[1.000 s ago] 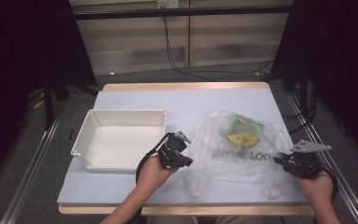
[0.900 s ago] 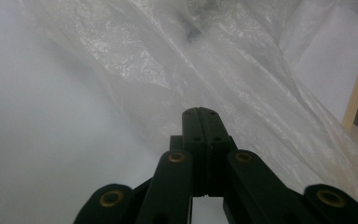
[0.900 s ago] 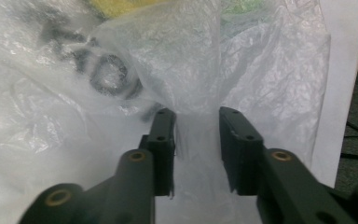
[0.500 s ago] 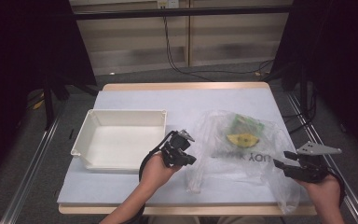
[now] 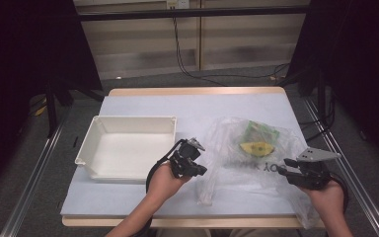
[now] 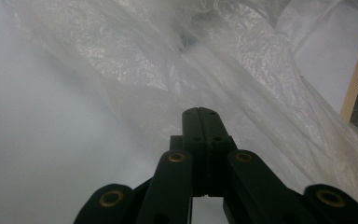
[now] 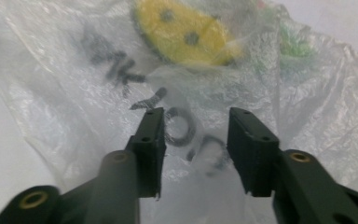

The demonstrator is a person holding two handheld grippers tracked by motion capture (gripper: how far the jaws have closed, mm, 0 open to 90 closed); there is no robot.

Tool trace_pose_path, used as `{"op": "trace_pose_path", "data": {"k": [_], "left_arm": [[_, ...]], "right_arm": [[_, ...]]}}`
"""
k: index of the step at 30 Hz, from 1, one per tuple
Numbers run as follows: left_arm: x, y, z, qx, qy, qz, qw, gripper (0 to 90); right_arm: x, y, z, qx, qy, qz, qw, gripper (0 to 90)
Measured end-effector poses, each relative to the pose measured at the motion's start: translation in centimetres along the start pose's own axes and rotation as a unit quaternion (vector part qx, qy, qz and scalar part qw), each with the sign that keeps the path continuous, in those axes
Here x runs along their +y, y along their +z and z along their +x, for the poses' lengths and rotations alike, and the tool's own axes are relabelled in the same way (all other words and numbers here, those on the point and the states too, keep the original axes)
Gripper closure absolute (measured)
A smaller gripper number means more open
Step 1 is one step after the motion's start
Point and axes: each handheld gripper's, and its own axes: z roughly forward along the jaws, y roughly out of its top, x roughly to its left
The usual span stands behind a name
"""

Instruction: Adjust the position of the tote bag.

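Your left gripper [image 5: 201, 168] sits at the left edge of the clear plastic bag [image 5: 256, 163], jaws pressed fully together; in the left gripper view the film [image 6: 242, 93] runs right up to the tips, but you cannot tell if any is pinched. Your right gripper [image 5: 282, 167] hovers at the bag's right side, jaws partly apart, just been closing, printed film [image 7: 186, 126] behind the gap, none caught between them. Bag lies mid-table, right of the white tray [image 5: 128, 170], with a yellow item [image 5: 257, 147] inside.
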Motion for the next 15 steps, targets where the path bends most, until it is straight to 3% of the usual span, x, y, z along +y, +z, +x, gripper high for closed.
{"op": "trace_pose_path", "data": {"k": [4,7,13,15], "left_arm": [[0.0,0.0,-0.1,-0.002,0.005,0.005,1.0,90.0],[-0.1,0.0,-0.1,-0.01,0.003,0.003,0.9999,90.0],[0.0,-0.2,-0.2,-0.009,0.01,0.0,0.9999,90.0],[0.0,-0.2,-0.2,-0.008,0.01,0.0,0.9999,90.0]], "right_arm": [[-0.3,0.4,-0.7,0.007,0.015,0.006,0.9998,78.2],[-0.4,0.4,-0.8,0.01,0.019,0.005,0.9998,85.7],[0.2,0.4,0.6,0.042,0.0,-0.015,0.999,68.9],[0.5,0.6,1.3,0.055,0.004,-0.022,0.9982,59.8]]}}
